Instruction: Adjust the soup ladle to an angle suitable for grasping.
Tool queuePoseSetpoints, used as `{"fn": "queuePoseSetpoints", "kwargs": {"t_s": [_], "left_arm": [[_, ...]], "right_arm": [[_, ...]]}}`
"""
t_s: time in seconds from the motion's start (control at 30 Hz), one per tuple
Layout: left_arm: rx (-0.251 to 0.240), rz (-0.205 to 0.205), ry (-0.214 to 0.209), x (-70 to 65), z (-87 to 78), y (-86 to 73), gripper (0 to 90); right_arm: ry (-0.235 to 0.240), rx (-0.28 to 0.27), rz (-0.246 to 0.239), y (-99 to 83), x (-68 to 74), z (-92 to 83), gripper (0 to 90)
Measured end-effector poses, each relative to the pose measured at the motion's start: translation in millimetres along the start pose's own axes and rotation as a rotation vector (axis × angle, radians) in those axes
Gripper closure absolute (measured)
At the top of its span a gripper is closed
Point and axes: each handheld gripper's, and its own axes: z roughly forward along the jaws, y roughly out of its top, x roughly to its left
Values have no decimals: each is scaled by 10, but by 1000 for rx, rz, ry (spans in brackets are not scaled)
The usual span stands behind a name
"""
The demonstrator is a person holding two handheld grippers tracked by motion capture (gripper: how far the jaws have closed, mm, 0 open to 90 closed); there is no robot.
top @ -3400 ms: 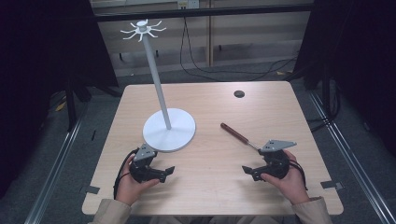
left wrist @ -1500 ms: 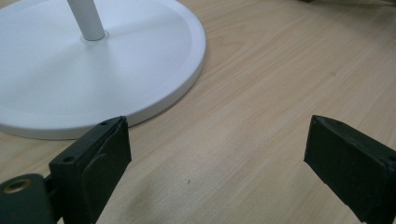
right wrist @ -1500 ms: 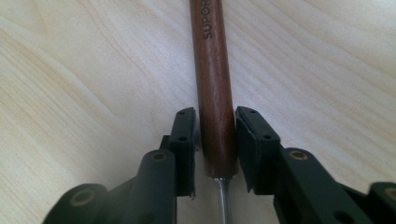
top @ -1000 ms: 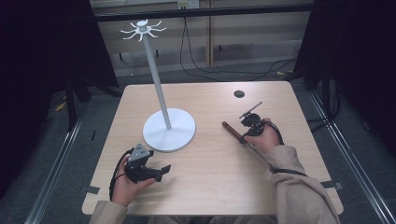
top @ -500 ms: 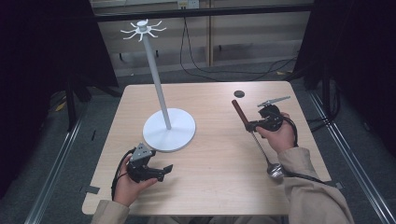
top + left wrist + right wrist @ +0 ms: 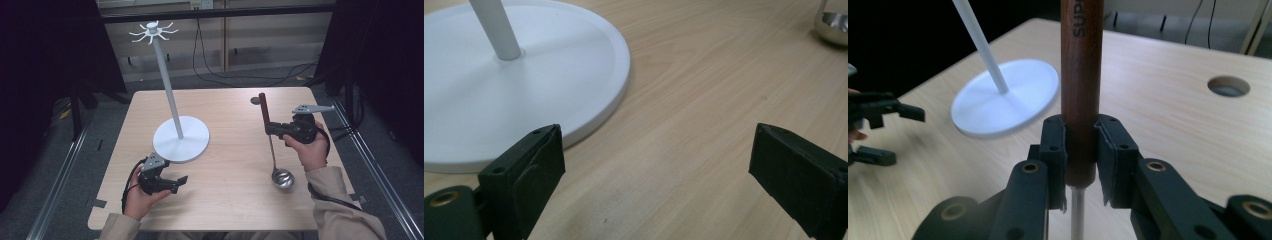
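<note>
A: Ladle [image 6: 272,145] — where is it?

B: In my right gripper [image 6: 274,129], over the right half of the tabletop [image 6: 230,200]. My fingers [image 6: 1054,145] are clamped on the brown wooden handle [image 6: 1081,75], near its lower end where the thin metal shaft starts.

A: Orientation?

B: Close to upright in the high view. Handle end up, near the far right part of the tabletop; steel bowl [image 6: 282,178] hangs at the bottom, toward my side. Can't tell if the bowl touches the wood or sits just above it.

A: Right hand?

B: Right hand [image 6: 310,147] wraps the gripper body, grey plate on top, cable trailing off toward my sleeve.

A: Left side?

B: Left gripper [image 6: 181,181] is low at the near left of the tabletop, held in my left hand [image 6: 142,197]. Fingers [image 6: 531,175] are wide apart, nothing between them, just bare wood. They point toward the ladle side.

A: Anything near it?

B: White stand [image 6: 172,90]: round base [image 6: 181,139] just beyond my left gripper, close but apart from it, thin pole rising to a ring of small hooks [image 6: 152,32] on top. In the left gripper view the base edge sits right beside my left finger, and the ladle bowl peeks in at the top right corner.

A: Other stuff?

B: Round hole [image 6: 1229,86] in the tabletop at the far right, behind the handle.
</note>
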Motion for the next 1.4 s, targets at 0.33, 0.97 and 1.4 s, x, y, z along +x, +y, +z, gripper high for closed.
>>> {"fn": "queuePoseSetpoints", "kwargs": {"t_s": [0.33, 0.97, 1.4], "left_arm": [[-15, 22, -53, -146, 51, 147, 80], [-129, 1, -180, -634, 483, 607, 161], [-195, -44, -243, -883, 715, 842, 390]], "right_arm": [[82, -85, -14, 11, 188, 0, 755], [87, -164, -22, 139, 591, 164, 755], [65, -192, -53, 203, 824, 244, 754]]}}
